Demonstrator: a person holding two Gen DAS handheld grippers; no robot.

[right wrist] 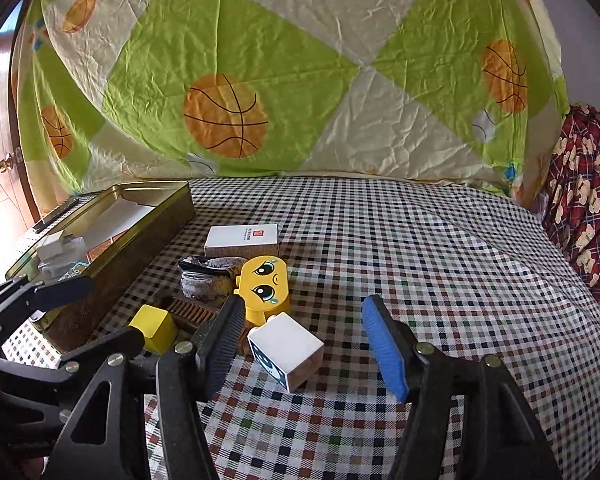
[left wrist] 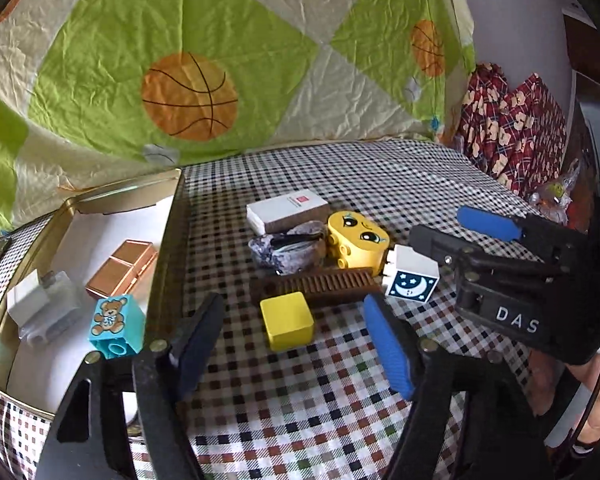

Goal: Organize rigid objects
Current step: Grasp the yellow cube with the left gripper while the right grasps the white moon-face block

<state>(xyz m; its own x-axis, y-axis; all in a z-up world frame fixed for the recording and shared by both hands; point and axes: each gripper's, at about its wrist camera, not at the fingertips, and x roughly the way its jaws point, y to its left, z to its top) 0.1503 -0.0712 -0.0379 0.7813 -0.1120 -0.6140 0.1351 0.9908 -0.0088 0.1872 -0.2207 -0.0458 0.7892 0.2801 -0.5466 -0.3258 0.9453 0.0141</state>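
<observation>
On the checked cloth, a yellow block (left wrist: 287,320) lies between the fingers of my left gripper (left wrist: 292,344), which is open with gaps on both sides. A white block with a moon picture (right wrist: 286,348) lies between the fingers of my right gripper (right wrist: 304,348), close to the dark finger; the blue finger stands clear, so it is open. Behind them lie a yellow face block (left wrist: 358,242), a brown ribbed bar (left wrist: 316,286), a grey-purple lump (left wrist: 288,250) and a white box (left wrist: 286,210). The right gripper (left wrist: 438,224) also shows at the right of the left wrist view.
A gold tin box (left wrist: 168,240) stands open at the left. It holds a teal teddy-bear block (left wrist: 116,326), copper-coloured pieces (left wrist: 120,268) and a white object (left wrist: 40,308). A basketball-print sheet (right wrist: 300,80) hangs behind. Red patterned fabric (right wrist: 580,208) lies at the right.
</observation>
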